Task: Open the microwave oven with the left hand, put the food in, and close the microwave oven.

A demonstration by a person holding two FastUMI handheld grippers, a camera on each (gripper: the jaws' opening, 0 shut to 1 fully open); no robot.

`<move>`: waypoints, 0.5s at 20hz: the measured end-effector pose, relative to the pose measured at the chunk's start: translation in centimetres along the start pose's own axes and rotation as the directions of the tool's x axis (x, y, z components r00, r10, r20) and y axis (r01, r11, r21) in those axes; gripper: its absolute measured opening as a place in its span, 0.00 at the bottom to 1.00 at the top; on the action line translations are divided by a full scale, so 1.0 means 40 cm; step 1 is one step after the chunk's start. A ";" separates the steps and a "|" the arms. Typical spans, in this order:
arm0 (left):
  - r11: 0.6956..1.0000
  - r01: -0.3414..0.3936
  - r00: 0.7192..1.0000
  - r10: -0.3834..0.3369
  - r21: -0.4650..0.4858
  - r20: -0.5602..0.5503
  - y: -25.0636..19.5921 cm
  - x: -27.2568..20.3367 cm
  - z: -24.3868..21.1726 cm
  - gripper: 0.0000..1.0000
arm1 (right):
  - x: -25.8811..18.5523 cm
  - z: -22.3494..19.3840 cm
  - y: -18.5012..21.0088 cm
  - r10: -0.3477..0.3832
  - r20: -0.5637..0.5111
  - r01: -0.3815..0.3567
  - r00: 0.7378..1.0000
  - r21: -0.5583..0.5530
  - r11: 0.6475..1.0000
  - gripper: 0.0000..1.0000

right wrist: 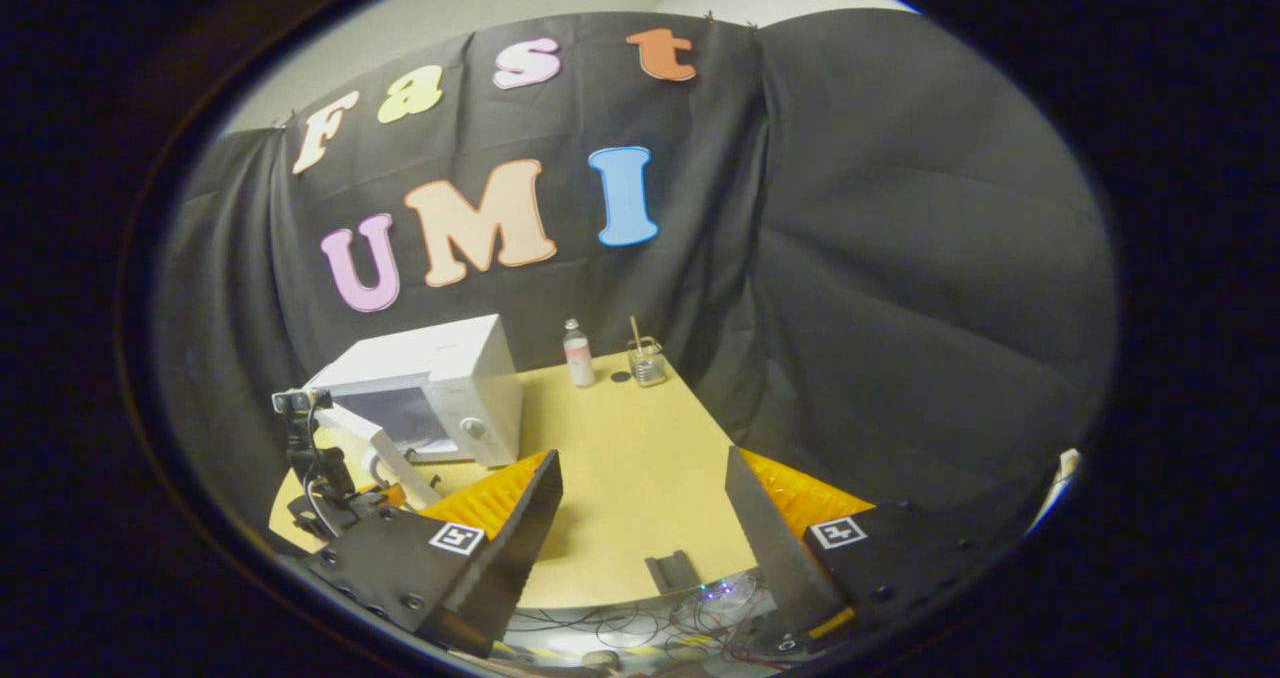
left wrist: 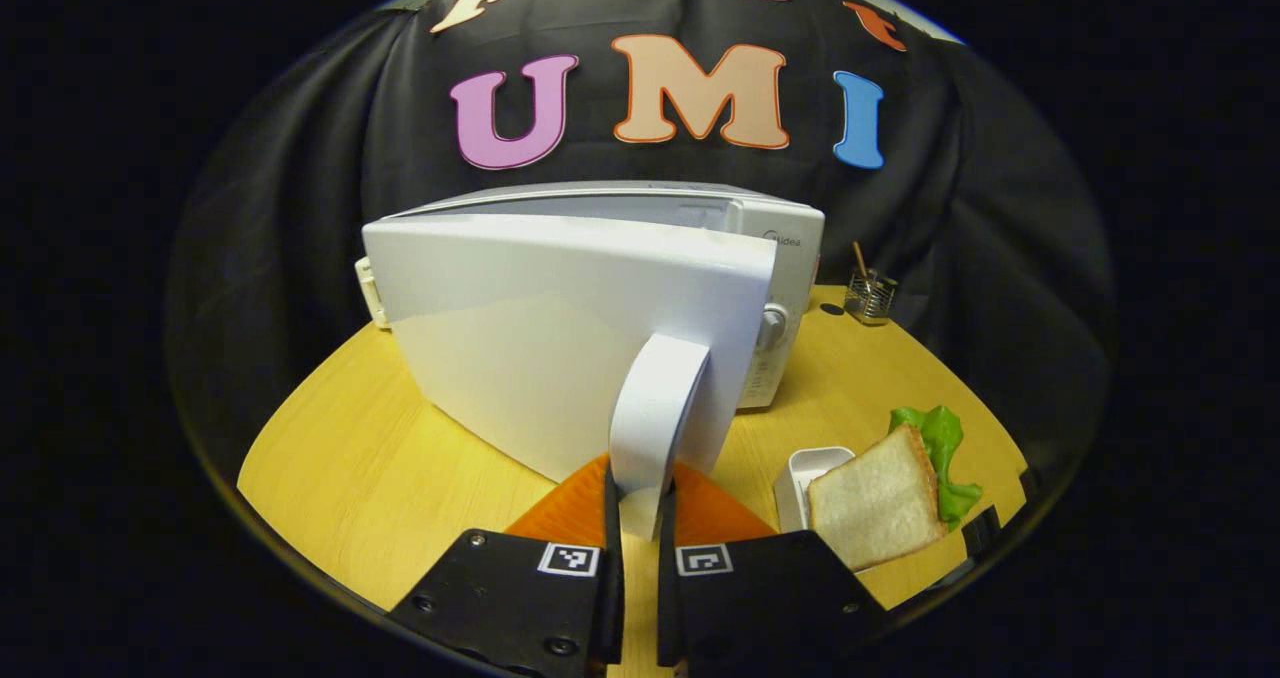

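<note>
Left gripper (left wrist: pixel 640 503) clamps the microwave handle (left wrist: pixel 655 408); right gripper (right wrist: pixel 645 518) gapes above the yellow table (right wrist: pixel 630 458).

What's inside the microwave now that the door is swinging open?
From the right gripper view, the microwave cavity looks pale and bare in the part that shows, but the open door, held by its handle in the left gripper, covers the cavity's lower left part.

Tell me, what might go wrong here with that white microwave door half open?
The left gripper pinches just the tip of the white curved door handle, so it might slip off. The toast-and-lettuce sandwich on its small white tray sits near the swinging white door, which could possibly knock it.
</note>
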State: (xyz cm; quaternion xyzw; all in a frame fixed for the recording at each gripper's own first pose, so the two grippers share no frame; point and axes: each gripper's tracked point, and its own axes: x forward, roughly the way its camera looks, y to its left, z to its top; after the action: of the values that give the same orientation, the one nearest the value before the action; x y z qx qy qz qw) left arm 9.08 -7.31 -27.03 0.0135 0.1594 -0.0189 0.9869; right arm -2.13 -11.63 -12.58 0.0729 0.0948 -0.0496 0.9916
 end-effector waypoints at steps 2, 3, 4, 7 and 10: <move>0.999 -0.041 0.999 0.042 -0.033 0.005 0.040 -0.041 -0.017 0.17 | 0.011 -0.008 0.010 0.038 -0.010 -0.038 0.999 -0.016 0.999 0.96; 0.997 -0.066 0.998 0.066 -0.051 0.003 0.061 -0.060 -0.026 0.17 | 0.015 -0.012 0.015 0.058 -0.016 -0.058 0.998 -0.025 0.998 0.96; 0.993 -0.095 0.995 0.095 -0.073 0.003 0.086 -0.081 -0.036 0.18 | 0.022 -0.011 0.020 0.077 -0.022 -0.078 0.997 -0.033 0.996 0.96; 0.972 -0.166 0.986 0.168 -0.167 0.003 0.158 -0.148 -0.050 0.20 | 0.037 -0.010 0.041 0.140 -0.037 -0.142 0.989 -0.055 0.988 0.96; 0.951 -0.207 0.974 0.222 -0.231 0.037 0.219 -0.217 -0.034 0.29 | 0.054 -0.013 0.060 0.193 -0.052 -0.197 0.980 -0.084 0.977 0.96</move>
State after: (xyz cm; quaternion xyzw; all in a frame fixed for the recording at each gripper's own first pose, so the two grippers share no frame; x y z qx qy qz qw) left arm 0.80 1.76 -25.39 -0.0821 0.1271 0.1062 0.9828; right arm 0.15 -9.39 -13.17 0.0387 0.1107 0.0537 0.9916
